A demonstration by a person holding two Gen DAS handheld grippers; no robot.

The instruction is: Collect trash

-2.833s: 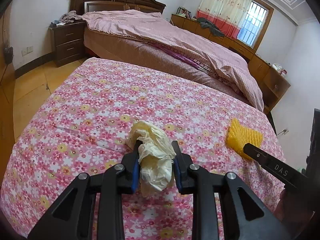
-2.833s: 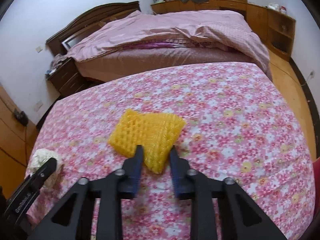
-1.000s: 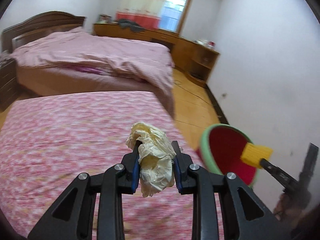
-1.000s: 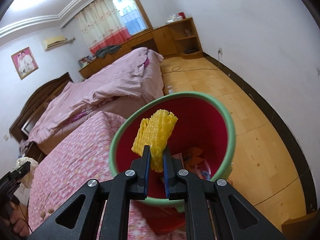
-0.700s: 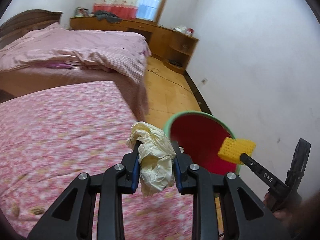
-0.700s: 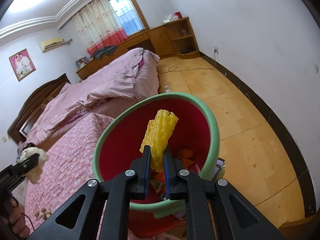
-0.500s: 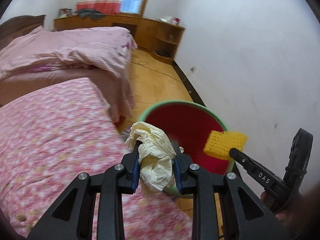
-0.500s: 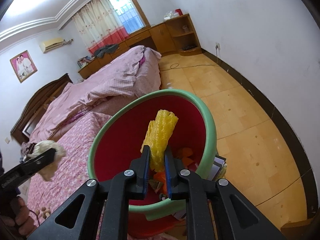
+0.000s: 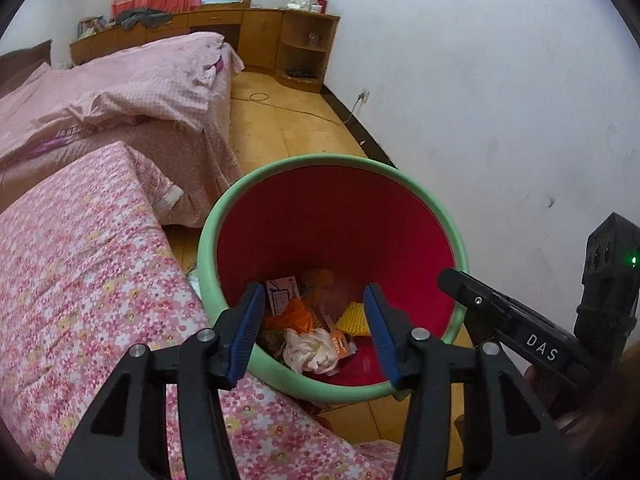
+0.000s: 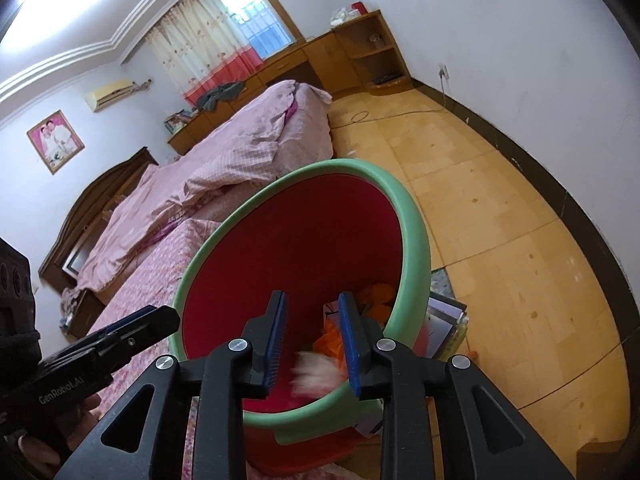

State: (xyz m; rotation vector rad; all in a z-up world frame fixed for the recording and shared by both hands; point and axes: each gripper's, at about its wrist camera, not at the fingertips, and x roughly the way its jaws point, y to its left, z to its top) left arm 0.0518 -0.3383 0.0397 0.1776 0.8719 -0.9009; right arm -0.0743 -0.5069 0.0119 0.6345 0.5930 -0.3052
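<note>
The left gripper (image 9: 314, 320) hangs over the mouth of the bin (image 9: 224, 216) with its blue-padded jaws spread wide and nothing between them; they have just been opening, and the pads touch nothing. Straight below that gap the crumpled cream wrapper (image 9: 310, 350) lies on the heap at the bottom of the bin, and just beside it, toward the right jaw, sits the yellow foam net (image 9: 352, 319), among orange scraps and a small printed card. The right gripper (image 10: 313, 338) points into the same bin from the other side, its jaws a narrower way apart and also empty, having just been opening; between them a pale blurred shape shows against the red inside, which I take for the cream wrapper (image 10: 316, 372), though the blur leaves that unsure. In the left wrist view the right gripper (image 9: 456, 286) reaches in from the right edge, its tip over the green rim. The bin is red inside with a green rim and stands on the yellow wooden floor (image 10: 500, 208), close against the corner of the bed with the pink flowered cover (image 9: 72, 280). Beyond it lies a second bed with a pink quilt (image 9: 140, 84), and wooden cabinets (image 9: 260, 36) stand under a curtained window.
</note>
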